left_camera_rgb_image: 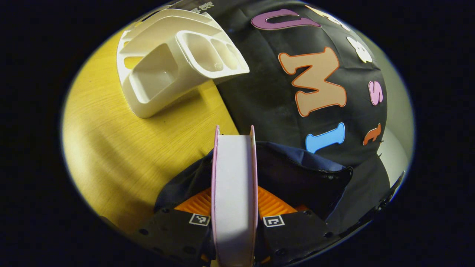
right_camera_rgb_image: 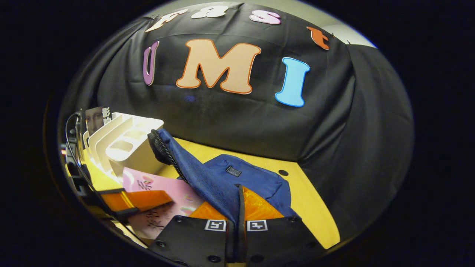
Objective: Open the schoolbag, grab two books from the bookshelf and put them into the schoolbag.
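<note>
My left gripper (left_camera_rgb_image: pixel 234 202) is shut on a pink-covered book (left_camera_rgb_image: pixel 233 167), held edge-on with its white pages facing the camera. Just beyond and beneath it lies the mouth of the navy schoolbag (left_camera_rgb_image: pixel 300 174). In the right gripper view, my right gripper (right_camera_rgb_image: pixel 237 209) is shut on the schoolbag's zippered flap (right_camera_rgb_image: pixel 196 174) and holds it raised above the bag's body (right_camera_rgb_image: pixel 259 181). The pink book (right_camera_rgb_image: pixel 163 189) shows to the left of the flap, with the left gripper (right_camera_rgb_image: pixel 130 202) clamped on it. A white bookshelf (left_camera_rgb_image: pixel 167 70) stands on the table behind.
The yellow wooden table (left_camera_rgb_image: pixel 122 148) carries the bookshelf (right_camera_rgb_image: pixel 130 144), which holds another book (right_camera_rgb_image: pixel 97 118) at its far end. The booth's black cloth wall rises right behind the bag. Bare table (right_camera_rgb_image: pixel 308 200) lies to the right of the bag.
</note>
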